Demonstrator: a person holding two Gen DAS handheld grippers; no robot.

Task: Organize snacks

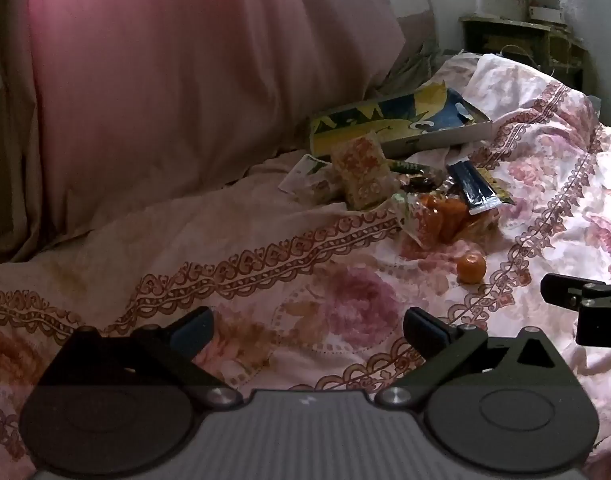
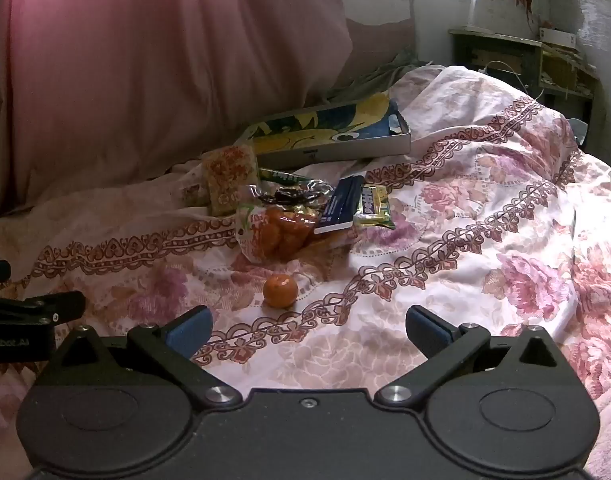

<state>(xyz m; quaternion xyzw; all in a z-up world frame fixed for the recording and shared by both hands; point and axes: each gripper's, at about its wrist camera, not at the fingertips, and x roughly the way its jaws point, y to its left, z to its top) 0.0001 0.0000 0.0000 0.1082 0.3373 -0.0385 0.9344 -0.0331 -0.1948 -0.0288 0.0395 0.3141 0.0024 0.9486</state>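
Note:
A heap of snacks lies on a floral bedspread point(image 2: 485, 208). A loose mandarin point(image 2: 280, 290) point(image 1: 471, 267) sits nearest, just ahead of my right gripper point(image 2: 308, 330), which stands open and empty. Behind it lie a clear bag of orange fruit point(image 2: 279, 232) point(image 1: 437, 218), a dark blue bar packet point(image 2: 339, 206) point(image 1: 474, 188), a yellow-green packet point(image 2: 373, 206) and a square patterned packet point(image 2: 229, 180) point(image 1: 359, 172). A shallow open box with a yellow and blue print point(image 2: 329, 132) point(image 1: 401, 124) rests behind the heap. My left gripper point(image 1: 307, 330) is open over bare bedspread, left of the mandarin.
A big pink pillow point(image 1: 177, 92) leans behind the heap on the left. A cluttered shelf point(image 2: 517, 60) stands by the wall at the back right. The bedspread bulges upward to the right of the box. The right gripper's finger point(image 1: 577, 294) shows at the left wrist view's right edge.

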